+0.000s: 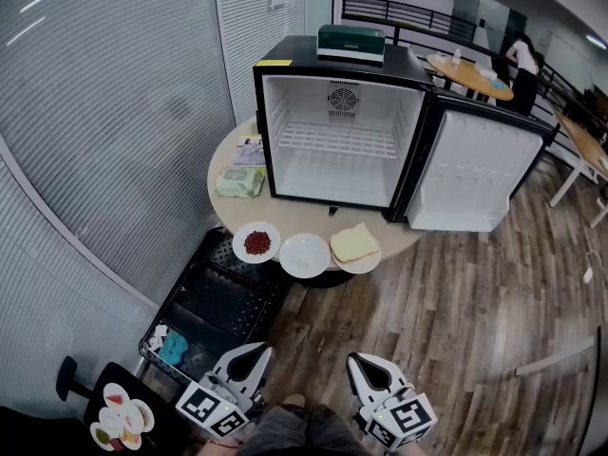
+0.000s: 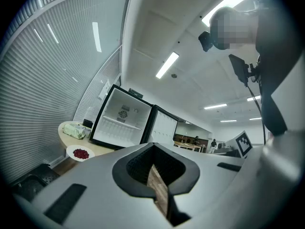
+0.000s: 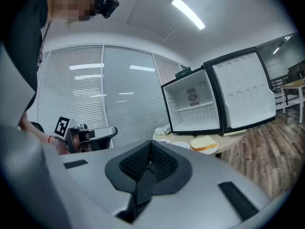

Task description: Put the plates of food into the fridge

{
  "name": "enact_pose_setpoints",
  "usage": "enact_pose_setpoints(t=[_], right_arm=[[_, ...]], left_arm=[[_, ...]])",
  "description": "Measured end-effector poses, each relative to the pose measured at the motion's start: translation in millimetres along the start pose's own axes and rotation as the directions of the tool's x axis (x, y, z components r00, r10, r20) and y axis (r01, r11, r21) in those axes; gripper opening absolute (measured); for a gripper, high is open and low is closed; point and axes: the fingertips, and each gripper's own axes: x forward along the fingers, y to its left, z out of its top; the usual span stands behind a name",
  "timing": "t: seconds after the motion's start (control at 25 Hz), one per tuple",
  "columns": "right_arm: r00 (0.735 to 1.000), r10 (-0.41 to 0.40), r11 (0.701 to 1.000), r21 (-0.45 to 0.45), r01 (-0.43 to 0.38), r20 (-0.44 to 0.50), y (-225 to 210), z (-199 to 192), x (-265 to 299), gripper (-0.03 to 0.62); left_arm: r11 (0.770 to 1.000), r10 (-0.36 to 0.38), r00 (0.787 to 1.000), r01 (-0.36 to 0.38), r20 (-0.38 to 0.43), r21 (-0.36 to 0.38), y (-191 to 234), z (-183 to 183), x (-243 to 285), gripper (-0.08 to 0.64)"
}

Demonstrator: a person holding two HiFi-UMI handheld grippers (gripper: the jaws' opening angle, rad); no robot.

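Black fridge (image 1: 332, 141) on round bench (image 1: 228, 215), door wide. Plates at bench's near edge (red-food plate (image 1: 256, 242), white plate (image 1: 304, 255), bread plate (image 1: 356, 247)). Your left gripper (image 1: 251, 356): jaws a slit apart, empty; right gripper (image 1: 365, 363): jaws together.

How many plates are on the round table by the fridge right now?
3, along the round wooden table's near edge: left, a white round plate of red food; middle, a white round plate, contents unclear; right, a white plate holding bread slices. None seems hidden.
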Motion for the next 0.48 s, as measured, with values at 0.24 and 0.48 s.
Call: enact_pose_setpoints(t=[0.24,0.48], right_arm=[[1.0,0.029,1.0,-0.001,-0.029,-0.008,0.3,-3.1,-5.6,0.008],[1.0,0.022,1.0,0.002,-0.022,-0.004,-7.6,-5.0,-15.2,0.008]], left_arm=[[1.0,0.023,1.0,-0.023,0.003,0.005,-4.0,-0.6,-1.7,0.005],[1.0,0.014,1.0,-0.014,0.002,0.009,-15.2,-3.6,2.3,0.005]])
